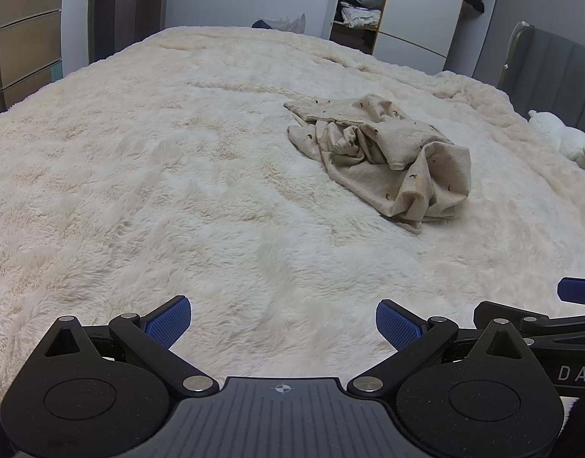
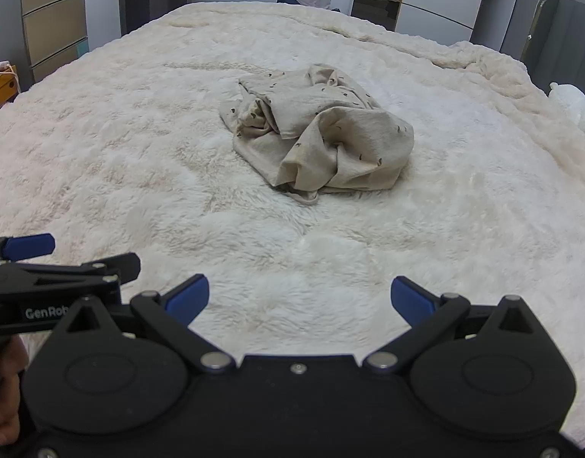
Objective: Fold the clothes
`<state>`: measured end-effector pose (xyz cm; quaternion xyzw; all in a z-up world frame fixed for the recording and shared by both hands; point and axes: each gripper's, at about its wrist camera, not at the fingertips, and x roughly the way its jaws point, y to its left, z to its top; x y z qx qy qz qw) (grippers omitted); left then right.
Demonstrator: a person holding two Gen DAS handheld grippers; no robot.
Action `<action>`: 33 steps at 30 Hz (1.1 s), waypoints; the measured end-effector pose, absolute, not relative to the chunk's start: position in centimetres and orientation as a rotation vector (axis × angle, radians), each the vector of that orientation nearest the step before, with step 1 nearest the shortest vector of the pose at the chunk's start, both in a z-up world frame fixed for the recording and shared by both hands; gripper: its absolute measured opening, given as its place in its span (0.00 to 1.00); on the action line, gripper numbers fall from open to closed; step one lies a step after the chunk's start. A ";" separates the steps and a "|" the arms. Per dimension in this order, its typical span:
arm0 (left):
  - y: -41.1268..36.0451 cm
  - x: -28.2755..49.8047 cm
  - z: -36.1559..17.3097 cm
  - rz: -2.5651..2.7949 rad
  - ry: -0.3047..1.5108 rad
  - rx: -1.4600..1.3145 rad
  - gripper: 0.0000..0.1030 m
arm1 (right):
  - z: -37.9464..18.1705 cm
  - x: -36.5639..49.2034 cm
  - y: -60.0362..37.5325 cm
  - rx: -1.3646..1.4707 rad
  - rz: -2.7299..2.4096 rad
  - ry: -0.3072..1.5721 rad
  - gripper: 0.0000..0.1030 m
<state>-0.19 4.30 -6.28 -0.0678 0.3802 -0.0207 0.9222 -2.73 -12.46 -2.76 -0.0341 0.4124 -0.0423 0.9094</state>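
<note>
A crumpled beige garment with small dark marks (image 1: 384, 156) lies in a heap on the fluffy cream bed cover (image 1: 178, 171). In the right wrist view the garment (image 2: 319, 133) sits straight ahead on the cover (image 2: 140, 133). My left gripper (image 1: 283, 322) is open and empty, low over the cover, well short and left of the garment. My right gripper (image 2: 300, 299) is open and empty, also short of the garment. Each gripper shows at the edge of the other's view, the right one (image 1: 574, 290) and the left one (image 2: 29, 246).
A white plush toy (image 1: 563, 137) lies at the bed's right edge by a grey headboard (image 1: 559, 72). An open wardrobe with clothes (image 1: 361, 4) stands behind the bed. Drawers (image 1: 25, 38) stand at the left.
</note>
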 end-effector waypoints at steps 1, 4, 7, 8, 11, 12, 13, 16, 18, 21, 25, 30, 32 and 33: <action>4.3 -0.2 -6.3 -0.044 0.778 -0.139 1.00 | -2.8 -2.7 -12.5 -0.069 -0.085 0.851 1.00; 4.2 -0.4 -6.2 -0.021 0.753 -0.108 1.00 | -2.7 -2.7 -12.8 -0.047 -0.079 0.841 1.00; 4.5 -0.5 -6.3 -0.028 0.688 -0.112 1.00 | -2.6 -2.7 -14.0 -0.021 -0.050 0.787 1.00; 4.7 -0.5 -6.4 -0.040 0.664 -0.141 1.00 | -2.7 -2.7 -14.1 -0.018 -0.045 0.784 1.00; 5.0 -0.1 -6.6 -0.069 0.634 -0.209 1.00 | -3.2 -1.9 -16.5 0.030 -0.017 0.802 1.00; 4.7 0.4 -6.5 -0.084 0.647 -0.196 1.00 | -3.3 -1.7 -17.3 0.050 -0.014 0.804 1.00; 4.3 1.1 -6.4 -0.100 0.662 -0.177 1.00 | -3.4 -1.6 -18.1 0.070 -0.012 0.805 1.00; 2.8 2.5 -6.0 -0.082 0.663 -0.079 1.00 | -3.8 -1.1 -20.7 0.145 -0.002 0.819 0.99; 2.2 3.7 -5.9 -0.113 0.664 -0.063 1.00 | -4.3 -1.0 -22.0 0.164 0.012 0.814 0.99; 1.0 6.1 -5.8 -0.167 0.650 -0.004 1.00 | -5.6 -0.7 -23.3 0.104 -0.011 0.800 0.95; -1.3 8.6 -6.4 -0.207 0.620 0.216 1.00 | -7.4 -0.6 -24.4 0.044 -0.055 0.776 0.88; -3.4 11.7 -7.4 -0.237 0.575 0.476 0.89 | -8.9 -1.0 -26.0 0.084 -0.042 0.755 0.88; -3.9 13.2 -7.6 -0.265 0.569 0.535 0.85 | -9.0 -1.0 -26.3 0.091 -0.040 0.750 0.88; -4.2 14.1 -7.7 -0.276 0.573 0.551 0.83 | -8.8 -1.0 -26.7 0.112 -0.029 0.738 0.88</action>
